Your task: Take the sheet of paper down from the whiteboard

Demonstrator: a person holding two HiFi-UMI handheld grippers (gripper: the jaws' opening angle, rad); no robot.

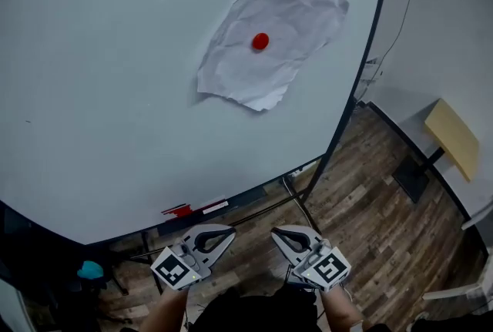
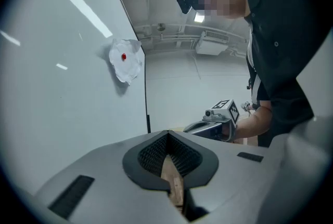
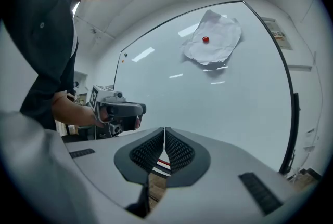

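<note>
A crumpled white sheet of paper (image 1: 271, 34) hangs on the whiteboard (image 1: 115, 92), pinned by a round red magnet (image 1: 260, 41). The left gripper view shows the paper (image 2: 125, 60) far ahead on the board; in the right gripper view the paper (image 3: 214, 38) sits high up with the magnet (image 3: 205, 39) on it. My left gripper (image 1: 222, 233) and right gripper (image 1: 283, 235) are held low, side by side, well short of the board and far below the sheet. Both are shut with nothing between the jaws.
The board's black frame edge (image 1: 362, 68) runs down the right side. A red marker (image 1: 179, 210) lies on the ledge under the board. Wood floor (image 1: 370, 223) lies below, with a small table (image 1: 453, 138) by the right wall.
</note>
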